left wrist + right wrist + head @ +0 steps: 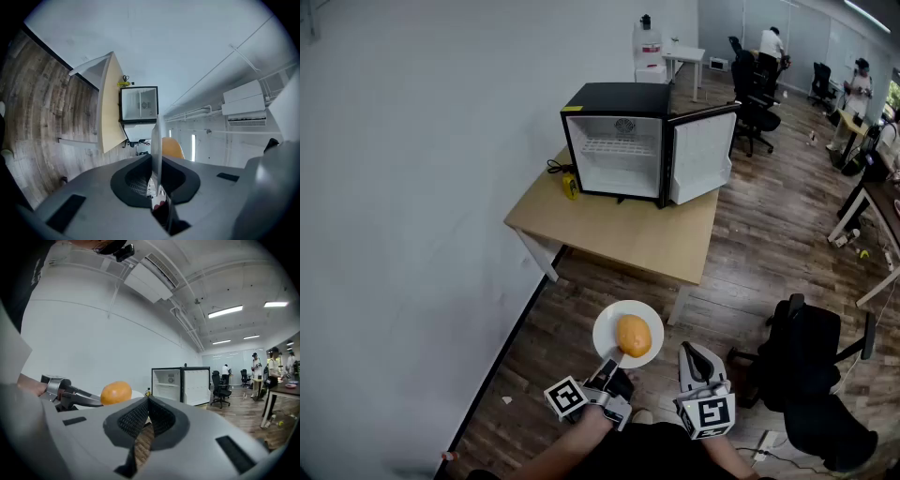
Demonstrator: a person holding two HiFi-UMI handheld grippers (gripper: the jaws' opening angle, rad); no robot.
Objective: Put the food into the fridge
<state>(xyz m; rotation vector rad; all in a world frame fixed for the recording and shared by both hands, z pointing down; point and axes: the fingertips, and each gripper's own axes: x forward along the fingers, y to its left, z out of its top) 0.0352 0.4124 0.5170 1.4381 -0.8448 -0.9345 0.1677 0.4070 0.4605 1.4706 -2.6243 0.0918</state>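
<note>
1. Orange rounded food point(634, 335) sits on a round white plate point(604, 330) at lower centre; the left tongs point(616, 357) clamp its rim, likely to carry it level.
2. Right tongs point(693, 353), just beside, are together and empty.
3. Black mini fridge point(614, 103) waits door-open on the pale wooden desk point(619, 234), upper centre, well apart.

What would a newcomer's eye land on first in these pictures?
Probably the orange food on a white plate, low in the head view, with the left gripper clamped on the plate's rim. Next comes the small black fridge, its door wide open and its inside white, standing on a wooden table against the white wall. The right gripper beside the plate is shut and empty.
</note>
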